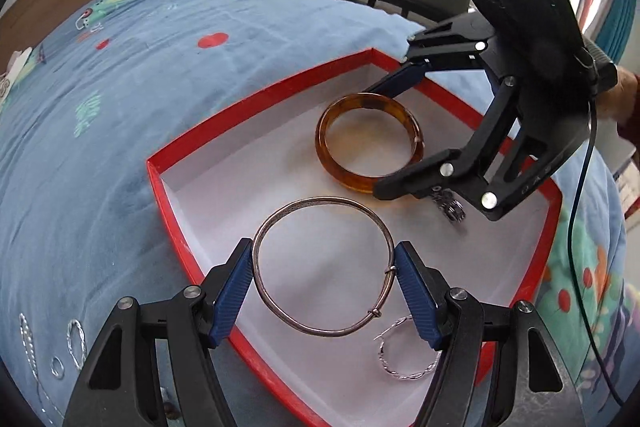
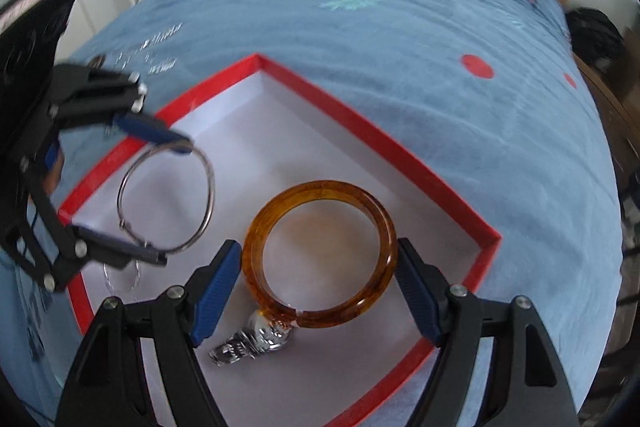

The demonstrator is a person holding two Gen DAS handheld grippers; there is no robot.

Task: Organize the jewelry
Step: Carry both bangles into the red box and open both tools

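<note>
Silver bangle (image 1: 322, 267) between left gripper (image 1: 325, 293) pads

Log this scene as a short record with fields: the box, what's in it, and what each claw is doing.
box: red tray, white inside, on blue bedspread
contents: amber bangle, silver bangle, twisted hoop, watch
left claw: fingers around silver bangle, touching its sides
right claw: fingers either side of amber bangle, touching or nearly so
outside box: more small silver pieces on bedspread
</note>
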